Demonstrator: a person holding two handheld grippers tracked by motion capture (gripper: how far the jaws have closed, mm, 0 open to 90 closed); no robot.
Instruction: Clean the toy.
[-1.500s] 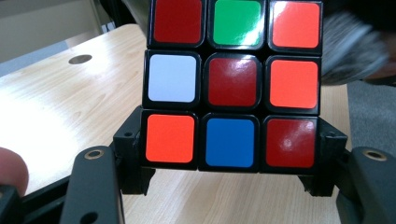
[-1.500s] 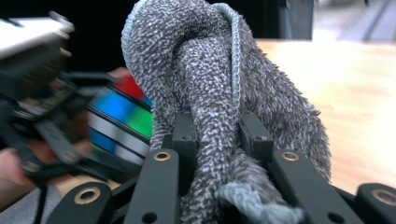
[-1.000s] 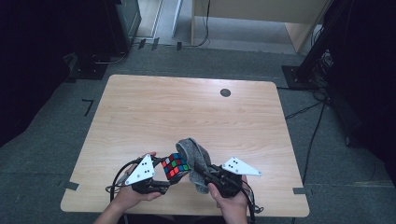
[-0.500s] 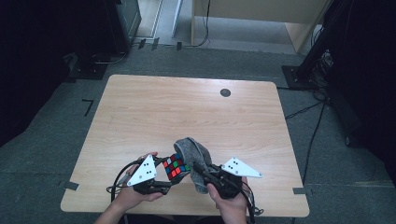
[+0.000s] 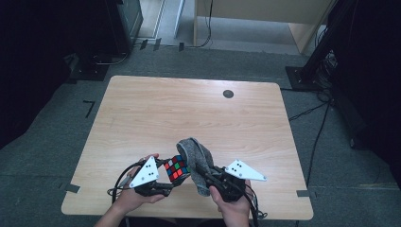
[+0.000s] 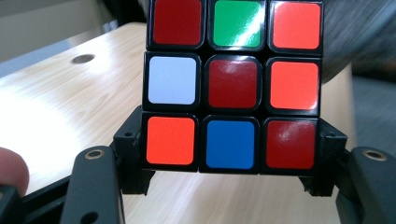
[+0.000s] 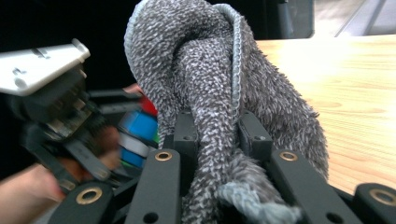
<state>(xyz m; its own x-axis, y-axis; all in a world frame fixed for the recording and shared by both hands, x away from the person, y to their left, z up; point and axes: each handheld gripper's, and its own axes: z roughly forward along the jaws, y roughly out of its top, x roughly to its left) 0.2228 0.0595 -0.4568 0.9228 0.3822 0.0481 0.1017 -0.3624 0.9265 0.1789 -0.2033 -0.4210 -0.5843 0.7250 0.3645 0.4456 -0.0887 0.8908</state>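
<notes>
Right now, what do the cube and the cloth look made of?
Cube: likely hard plastic, black frame with glossy coloured stickers that catch glare. Cloth: soft grey terry or microfibre, by its nubby looped pile and stitched edge.

A light wooden desk (image 5: 189, 113) with a round dark cable hole (image 5: 228, 93) is standing on a grey carpet floor (image 5: 56, 142). Pale wooden furniture (image 5: 265, 14) is sitting beyond it, cables (image 5: 312, 111) are trailing at right, and dark surroundings are flanking both sides.
</notes>
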